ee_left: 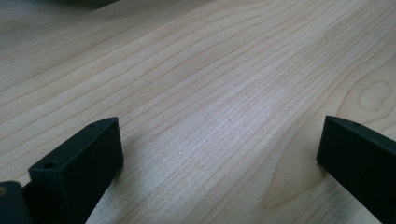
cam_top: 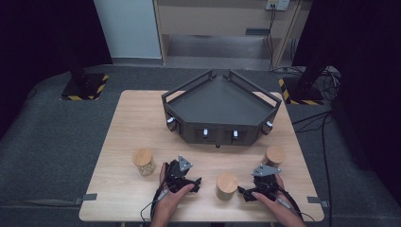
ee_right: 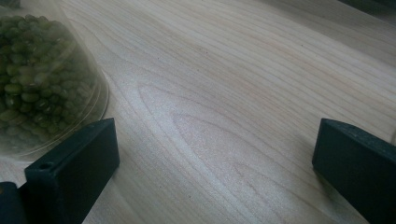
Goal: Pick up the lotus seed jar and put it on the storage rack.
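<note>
Here both tongs rest low on the bench, jaws spread wide, gripping nothing. Beside the right tongs, a clear jar holds green beans. Between the left tongs and right stands a wood-lidded jar.

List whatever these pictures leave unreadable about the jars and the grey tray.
- Middle jar, high view: contents too small to make out.
- Right jar, high view: its lower part is hidden behind the right gripper.
- Jar of green beans, right gripper view: cut off by the left and top edges, so its lid is unseen.
- Grey tray, high view: its small front fittings are too small to identify.
</note>
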`<state>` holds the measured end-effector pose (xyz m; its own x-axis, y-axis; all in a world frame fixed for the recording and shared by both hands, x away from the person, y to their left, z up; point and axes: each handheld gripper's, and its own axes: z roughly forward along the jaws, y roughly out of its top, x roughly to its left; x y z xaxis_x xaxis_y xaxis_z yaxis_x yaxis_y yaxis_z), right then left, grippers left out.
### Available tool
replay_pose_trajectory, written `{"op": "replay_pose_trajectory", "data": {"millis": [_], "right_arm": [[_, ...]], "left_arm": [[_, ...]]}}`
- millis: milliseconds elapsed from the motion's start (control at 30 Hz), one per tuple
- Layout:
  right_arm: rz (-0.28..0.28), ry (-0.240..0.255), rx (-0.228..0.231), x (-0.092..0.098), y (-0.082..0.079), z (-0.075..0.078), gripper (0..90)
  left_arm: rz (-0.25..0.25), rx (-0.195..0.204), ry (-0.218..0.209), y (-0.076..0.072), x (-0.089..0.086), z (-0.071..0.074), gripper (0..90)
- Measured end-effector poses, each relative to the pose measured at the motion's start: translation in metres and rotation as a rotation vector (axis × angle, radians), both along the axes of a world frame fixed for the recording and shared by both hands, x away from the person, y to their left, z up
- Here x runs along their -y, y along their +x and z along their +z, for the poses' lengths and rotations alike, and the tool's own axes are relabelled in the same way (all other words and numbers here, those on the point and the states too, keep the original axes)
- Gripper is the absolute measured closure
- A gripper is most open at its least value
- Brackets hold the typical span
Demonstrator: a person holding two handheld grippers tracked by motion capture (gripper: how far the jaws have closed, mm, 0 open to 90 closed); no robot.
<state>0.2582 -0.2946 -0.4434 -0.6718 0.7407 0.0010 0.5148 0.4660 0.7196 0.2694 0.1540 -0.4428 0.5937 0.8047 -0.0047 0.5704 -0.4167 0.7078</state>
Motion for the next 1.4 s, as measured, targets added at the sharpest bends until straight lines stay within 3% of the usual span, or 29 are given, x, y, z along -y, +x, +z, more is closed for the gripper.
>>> {"op": "replay_pose_trajectory", "data": {"millis": [633,733,1233,1400], "right_arm": [[-0.005,0.001,0.000,0.000,-0.001,0.000,0.7],[-0.006,0.001,0.000,-0.001,-0.001,0.000,0.8],[-0.016,0.002,0.000,-0.002,-0.003,0.000,0.8],[-0.021,0.002,0.000,-0.002,-0.004,0.000,0.8]], "left_arm": [[0.008,0.007,-0.002,-0.001,0.000,0.000,0.4],[0.017,0.004,-0.042,-0.001,-0.005,-0.001,1.6],[0.041,0.044,-0.043,-0.002,-0.014,0.018,2.2],[0.027,0.052,-0.032,-0.002,-0.013,0.025,2.2]]}}
